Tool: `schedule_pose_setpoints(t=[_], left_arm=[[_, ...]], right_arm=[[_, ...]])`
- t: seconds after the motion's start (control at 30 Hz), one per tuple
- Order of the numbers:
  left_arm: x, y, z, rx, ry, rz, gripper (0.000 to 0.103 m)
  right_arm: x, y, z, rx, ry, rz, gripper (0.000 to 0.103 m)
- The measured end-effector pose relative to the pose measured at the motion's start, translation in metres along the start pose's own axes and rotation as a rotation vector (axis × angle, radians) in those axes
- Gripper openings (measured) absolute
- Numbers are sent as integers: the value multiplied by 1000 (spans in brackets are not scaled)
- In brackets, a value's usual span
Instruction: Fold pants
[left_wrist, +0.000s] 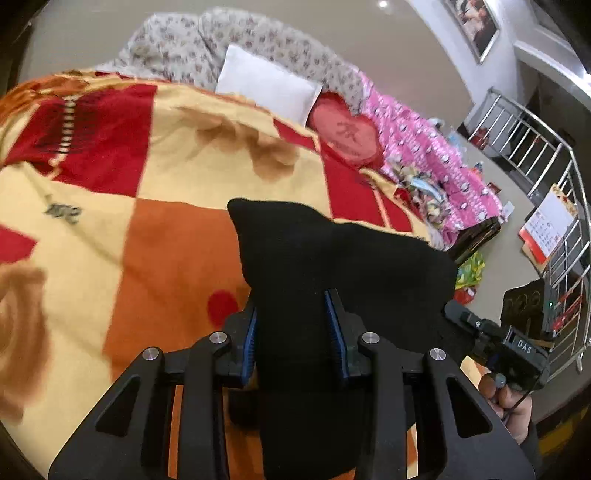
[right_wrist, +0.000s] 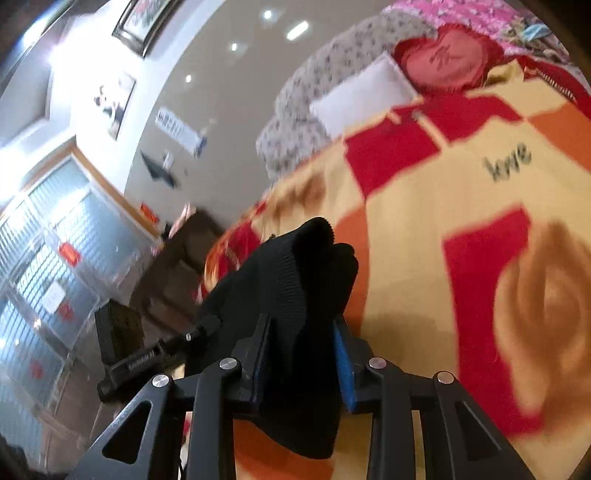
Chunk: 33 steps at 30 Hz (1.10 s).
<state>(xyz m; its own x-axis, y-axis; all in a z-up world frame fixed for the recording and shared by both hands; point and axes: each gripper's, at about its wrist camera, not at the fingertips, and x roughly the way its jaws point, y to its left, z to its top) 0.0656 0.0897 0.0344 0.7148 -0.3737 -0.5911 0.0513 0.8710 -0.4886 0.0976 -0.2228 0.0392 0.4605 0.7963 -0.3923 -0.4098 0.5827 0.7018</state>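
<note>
Pants (left_wrist: 332, 266) of black cloth fill the middle of the left wrist view, bunched between the blue pads (left_wrist: 334, 325) of the left gripper (left_wrist: 291, 325). Its jaws stand partly closed, pressed on the cloth from both sides, so the fabric is clamped and lifted above the blanket (left_wrist: 147, 184) — a patchwork of red, orange and cream squares with brown flower shapes. Beyond the blanket lie a white pillow (left_wrist: 267, 86), a red heart-shaped cushion (left_wrist: 345, 136), a grey flowered quilt (left_wrist: 207, 40) and a pink patterned quilt (left_wrist: 432, 155). At the lower right the right gripper (left_wrist: 463, 315) reaches toward the edge of the cloth, with the person's hand (left_wrist: 511, 402) below it. A metal railing (left_wrist: 546, 173) runs down the right side.

In the right wrist view the pants (right_wrist: 291, 280) rise as a ribbed black bundle from the right gripper (right_wrist: 301, 341). The jaws are drawn in on the fabric and grip it; one blue pad (right_wrist: 341, 363) shows at the right of the cloth. The bundle hangs over the near edge of the blanket (right_wrist: 424, 206), which carries the word "love" in dark letters. The left gripper's finger (right_wrist: 159, 356) pokes in from the left, just beside the cloth — whether it touches here I cannot tell. Behind it are a glazed door (right_wrist: 48, 251) and a framed picture (right_wrist: 147, 22) on the wall.
</note>
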Motion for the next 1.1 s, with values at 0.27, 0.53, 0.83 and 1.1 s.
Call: schedule_pose_setpoints(t=[0.27,0.53,0.83,1.1], left_arm=[[7,6,-3,21,-9,108,50],[-29,-38,-43,162,-112,-19,50],[-1,-47,-59,179,-15,-1,51],[0,-55,-62,207,-20,-40,76]], right_arm=[[-5,-44,3,176,10,-102,34],[-18,74,-32,-500,-60,-258,33],[17,46,-53,-505,147,-385,33],[14,54,-57,-541,136,-387,41]])
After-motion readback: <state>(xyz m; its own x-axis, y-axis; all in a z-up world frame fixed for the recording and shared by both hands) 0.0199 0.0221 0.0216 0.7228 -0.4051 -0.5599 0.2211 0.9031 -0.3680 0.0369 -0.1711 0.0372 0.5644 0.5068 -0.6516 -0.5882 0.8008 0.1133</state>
